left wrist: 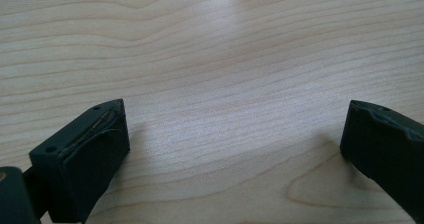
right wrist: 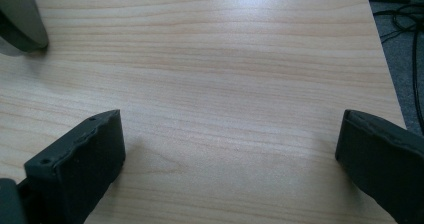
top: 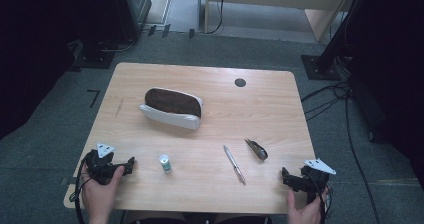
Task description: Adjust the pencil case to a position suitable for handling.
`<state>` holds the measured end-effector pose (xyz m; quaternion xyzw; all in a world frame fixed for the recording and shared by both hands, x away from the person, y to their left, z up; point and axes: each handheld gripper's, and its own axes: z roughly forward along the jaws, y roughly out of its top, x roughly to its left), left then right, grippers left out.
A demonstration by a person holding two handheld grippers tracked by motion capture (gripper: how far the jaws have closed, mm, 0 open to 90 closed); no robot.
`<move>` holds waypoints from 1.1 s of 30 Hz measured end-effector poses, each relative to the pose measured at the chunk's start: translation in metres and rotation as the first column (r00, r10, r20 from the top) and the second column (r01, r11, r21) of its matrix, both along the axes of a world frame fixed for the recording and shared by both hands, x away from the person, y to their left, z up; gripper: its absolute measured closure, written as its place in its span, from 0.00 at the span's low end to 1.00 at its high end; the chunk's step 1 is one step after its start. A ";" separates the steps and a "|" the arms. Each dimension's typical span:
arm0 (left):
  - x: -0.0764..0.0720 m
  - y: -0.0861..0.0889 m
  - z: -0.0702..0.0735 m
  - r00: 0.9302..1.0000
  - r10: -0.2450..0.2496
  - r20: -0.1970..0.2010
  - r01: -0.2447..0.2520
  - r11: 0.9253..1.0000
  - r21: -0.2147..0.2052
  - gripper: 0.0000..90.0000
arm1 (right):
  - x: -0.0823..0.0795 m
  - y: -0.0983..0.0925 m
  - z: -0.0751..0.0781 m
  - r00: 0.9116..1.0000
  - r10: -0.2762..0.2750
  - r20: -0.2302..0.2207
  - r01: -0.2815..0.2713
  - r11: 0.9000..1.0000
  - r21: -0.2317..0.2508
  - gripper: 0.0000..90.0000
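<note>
Evidently both tools rested at the near edge of the worktop [top: 210,84]: left tool [top: 131,163] and right tool [top: 285,174] each spread wide, pinching nothing, with the pen [top: 234,164] lying between them for an easy reach.

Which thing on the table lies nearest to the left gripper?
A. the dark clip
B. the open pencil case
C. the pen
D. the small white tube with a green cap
D: in the high view the small white tube stands just beside the open left gripper, while all the others lie farther away.
</note>
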<state>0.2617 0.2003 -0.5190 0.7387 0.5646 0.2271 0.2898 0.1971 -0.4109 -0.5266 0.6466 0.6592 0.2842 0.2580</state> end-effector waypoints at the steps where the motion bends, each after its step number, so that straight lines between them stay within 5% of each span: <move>1: 0.000 0.000 0.000 1.000 0.001 -0.001 -0.001 1.000 0.001 0.00 | 0.000 0.000 0.000 1.000 0.000 0.000 0.000 1.000 0.000 0.00; 12: 0.000 0.000 0.000 1.000 0.001 0.001 -0.001 1.000 0.001 0.00 | -0.001 0.000 0.000 1.000 -0.003 0.001 0.003 1.000 0.003 0.01; 21: 0.000 0.000 0.000 1.000 0.001 0.001 -0.001 1.000 0.002 0.00 | -0.006 -0.001 0.001 0.999 -0.025 0.032 0.025 1.000 0.009 0.12; 33: 0.000 0.000 0.000 1.000 0.002 0.001 -0.002 1.000 0.001 0.00 | -0.006 0.007 0.029 0.998 0.003 0.070 -0.003 1.000 -0.004 0.13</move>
